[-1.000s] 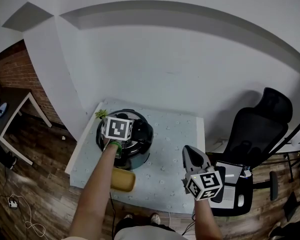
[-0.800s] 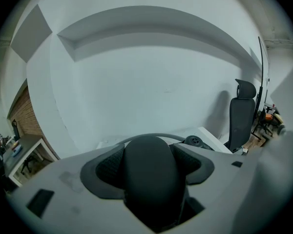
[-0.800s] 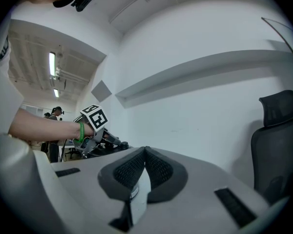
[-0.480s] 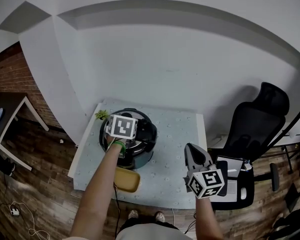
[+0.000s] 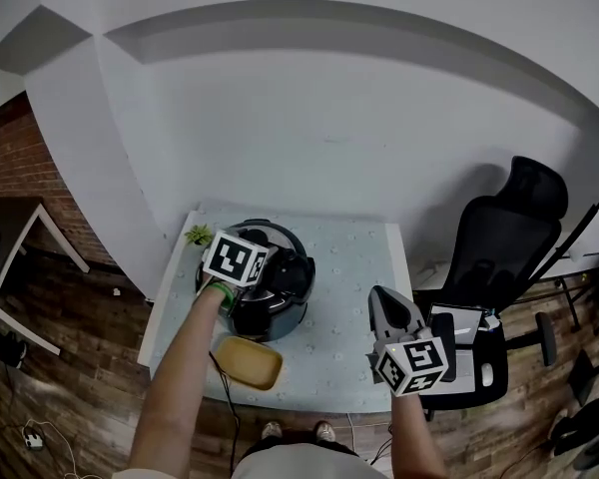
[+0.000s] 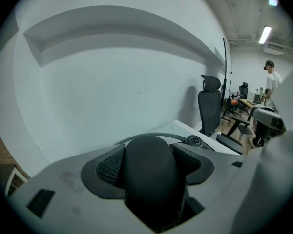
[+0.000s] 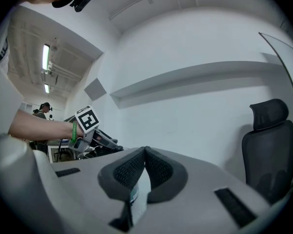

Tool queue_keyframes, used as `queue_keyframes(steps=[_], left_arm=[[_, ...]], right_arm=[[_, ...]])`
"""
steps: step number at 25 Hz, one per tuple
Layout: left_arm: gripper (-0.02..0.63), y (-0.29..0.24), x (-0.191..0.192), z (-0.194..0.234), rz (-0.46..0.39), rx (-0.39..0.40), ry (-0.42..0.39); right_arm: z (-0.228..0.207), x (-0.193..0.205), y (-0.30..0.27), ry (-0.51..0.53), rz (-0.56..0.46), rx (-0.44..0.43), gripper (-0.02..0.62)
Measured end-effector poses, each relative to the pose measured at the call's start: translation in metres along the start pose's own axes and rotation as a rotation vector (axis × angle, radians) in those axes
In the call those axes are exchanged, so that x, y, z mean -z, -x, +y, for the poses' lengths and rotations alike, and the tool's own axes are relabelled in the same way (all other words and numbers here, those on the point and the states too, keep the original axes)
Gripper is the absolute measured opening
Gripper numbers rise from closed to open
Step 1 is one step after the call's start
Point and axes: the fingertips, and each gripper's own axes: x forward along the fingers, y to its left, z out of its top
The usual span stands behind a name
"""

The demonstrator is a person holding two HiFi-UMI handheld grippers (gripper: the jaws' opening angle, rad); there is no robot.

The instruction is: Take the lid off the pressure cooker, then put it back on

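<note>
Free tabletop (image 5: 354, 267) (cooker (image 5: 270, 317), bowl (image 5: 248, 363) leftward)

Round black pressure cooker (image 5: 272, 319) is set upright on left half of pale table (image 5: 354, 267). Black round lid (image 5: 285, 257) w/ small steam valve (image 6: 193, 141) is seen atop it, approx. level. Lid's domed black knob (image 6: 151, 179) is clamped betw. left gripper (image 6: 149, 160) jaws. Seated or lifted: can't be told.

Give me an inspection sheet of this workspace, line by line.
Surface: table under a pale patterned cloth.
Job's things: pressure cooker on the table's left; whether its lid is seated is unclear.
Clutter: yellow dish; small plant.
Grippers: left tongs shut on the lid knob; right tongs shut, empty, away from the cooker.
Cables: white cord on the floor.
Surroundings: office chair; brick wall.
</note>
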Motion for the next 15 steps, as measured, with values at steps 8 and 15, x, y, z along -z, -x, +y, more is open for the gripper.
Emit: queue_keyframes(steps=[8, 15], left_arm=[[0.305, -0.0020, -0.0034, -0.0063, -0.021, 0.081, -0.040], [0.301, -0.0025, -0.0041, -0.0033, -0.025, 0.054, -0.023]], right_arm=[[0.0018, 0.0003, 0.0005, 0.003, 0.003, 0.039, 0.000], [0.0024, -0.0011, -0.0018, 0.005, 0.001, 0.054, 0.000]])
